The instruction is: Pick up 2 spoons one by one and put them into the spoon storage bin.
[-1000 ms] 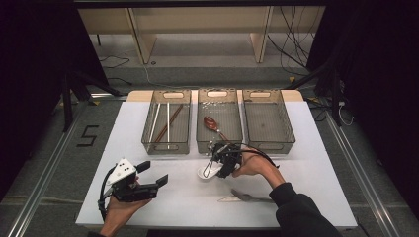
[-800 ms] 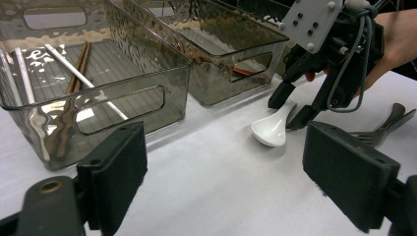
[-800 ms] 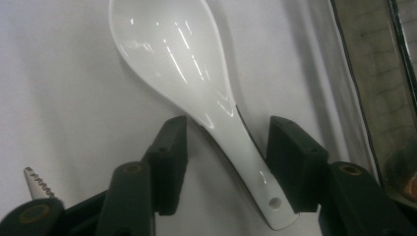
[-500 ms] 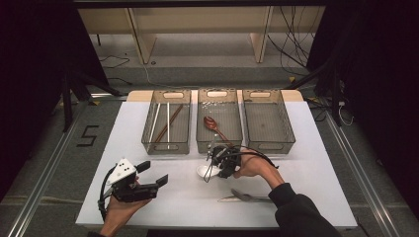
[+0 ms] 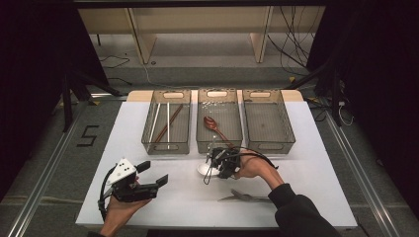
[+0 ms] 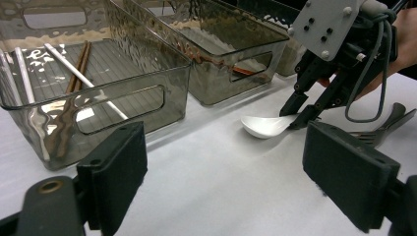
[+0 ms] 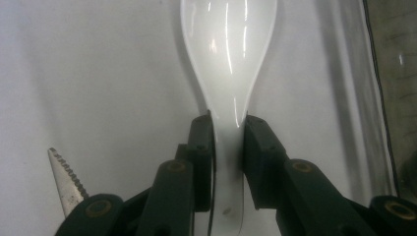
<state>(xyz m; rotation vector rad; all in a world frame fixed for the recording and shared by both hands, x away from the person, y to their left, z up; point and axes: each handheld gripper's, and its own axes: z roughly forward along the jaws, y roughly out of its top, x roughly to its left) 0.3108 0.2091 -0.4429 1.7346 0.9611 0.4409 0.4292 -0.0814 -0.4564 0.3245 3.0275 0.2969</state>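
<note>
High view: white surface (image 5: pixel 163 207) carries three clear grey plastic bins in a row; left bin (image 5: pixel 166 127) has chopsticks, middle bin (image 5: pixel 219 126) a brown wooden spoon (image 5: pixel 216 127). Right gripper (image 5: pixel 213 167) sits just in front of the middle bin, at a glossy white ceramic soup spoon (image 5: pixel 203 169). Left gripper (image 5: pixel 148 178) hovers near the front-left edge.

Left gripper view: jaws wide apart, holding nothing (spoon lies well ahead).

Right gripper view: jaws clamped on the spoon's handle, bowl resting on the surface; a serrated metal knife tip (image 7: pixel 64 179) lies beside.
</note>
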